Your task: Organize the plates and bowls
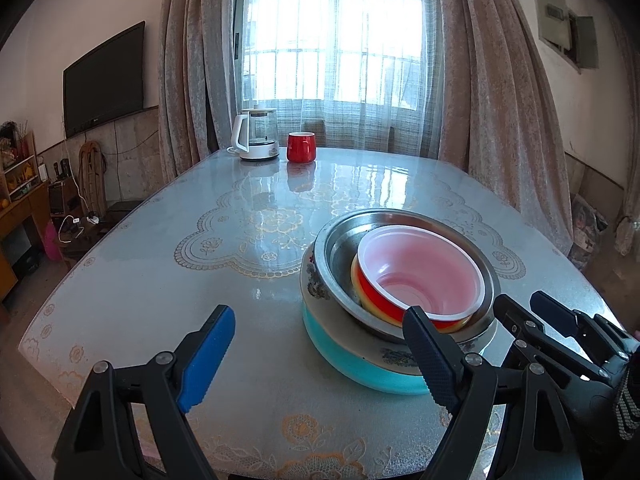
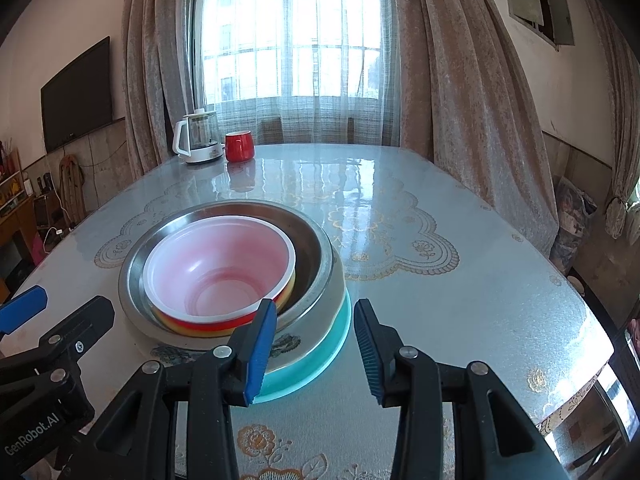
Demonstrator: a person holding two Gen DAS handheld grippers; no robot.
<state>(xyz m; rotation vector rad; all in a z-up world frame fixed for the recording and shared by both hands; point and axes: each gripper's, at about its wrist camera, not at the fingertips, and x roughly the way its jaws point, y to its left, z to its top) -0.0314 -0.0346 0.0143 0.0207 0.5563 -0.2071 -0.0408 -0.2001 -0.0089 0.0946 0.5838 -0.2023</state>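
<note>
Right wrist showed both tools spread and empty, right tool (image 2: 314, 350) just short of the nested stack (image 2: 224, 280), so stacking looked done, probably just backing off next.

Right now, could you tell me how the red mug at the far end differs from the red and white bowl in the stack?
The red mug stands alone on the table beside the kettle; the red and white bowl sits nested inside the steel basin. The mug is tall and narrow with a handle; the bowl is wide, shallow and handleless. The mug lies far from both grippers; the bowl is just ahead of them. Both are red outside and upright.
</note>
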